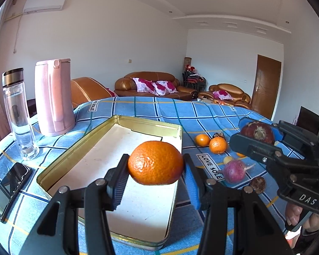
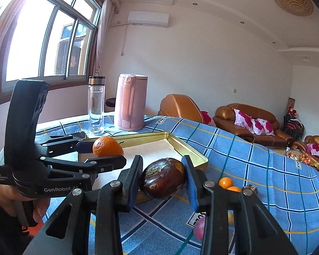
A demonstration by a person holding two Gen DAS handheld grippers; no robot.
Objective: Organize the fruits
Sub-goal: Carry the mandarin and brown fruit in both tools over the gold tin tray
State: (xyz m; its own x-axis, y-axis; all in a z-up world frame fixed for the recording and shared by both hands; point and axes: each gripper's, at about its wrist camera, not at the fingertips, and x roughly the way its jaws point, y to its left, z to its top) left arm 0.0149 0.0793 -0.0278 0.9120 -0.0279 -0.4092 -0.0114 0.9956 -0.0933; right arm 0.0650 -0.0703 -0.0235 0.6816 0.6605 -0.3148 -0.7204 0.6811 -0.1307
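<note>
Left claw (image 1: 156, 167) clamps an orange (image 1: 155, 162) above the gold tin tray (image 1: 74, 146). Right claw (image 2: 162, 177) clamps a dark brown fruit (image 2: 162, 177) beside the tray's rim, over the blue-checked counter (image 2: 255, 159).

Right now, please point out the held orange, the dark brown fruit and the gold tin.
orange (image 1: 155, 162), left wrist view, middle of its peel.
dark brown fruit (image 2: 162, 177), right wrist view, its glossy front.
gold tin (image 1: 146, 123), left wrist view, far rim.
</note>
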